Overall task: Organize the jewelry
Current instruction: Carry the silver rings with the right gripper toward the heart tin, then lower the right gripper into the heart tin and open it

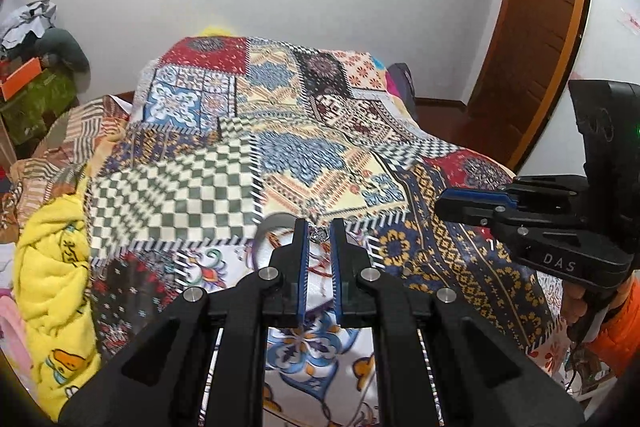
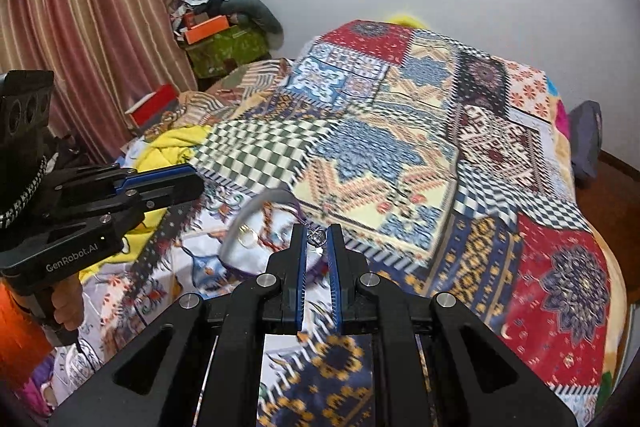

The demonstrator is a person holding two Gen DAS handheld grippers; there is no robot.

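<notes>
In the left wrist view my left gripper (image 1: 319,229) is shut, and a small silver jewelry piece (image 1: 318,235) is pinched between its blue pads, above the bed. Behind the tips I see the grey rim of a round dish (image 1: 274,221) on the bedspread. In the right wrist view my right gripper (image 2: 316,230) is likewise shut on a small silver pendant (image 2: 316,237). The grey-rimmed dish (image 2: 240,227) lies just left of it, with a ring and red threads inside. Each gripper shows in the other's view: the right gripper (image 1: 440,205) and the left gripper (image 2: 198,183), both with jaws together.
A patchwork bedspread (image 1: 320,131) covers the bed. A yellow duck blanket (image 1: 52,267) is bunched at the left. Boxes and clothes (image 2: 224,35) are stacked by the curtain (image 2: 88,27). A wooden door (image 1: 536,39) stands at the right. A hand in an orange sleeve (image 1: 616,327) holds the right gripper.
</notes>
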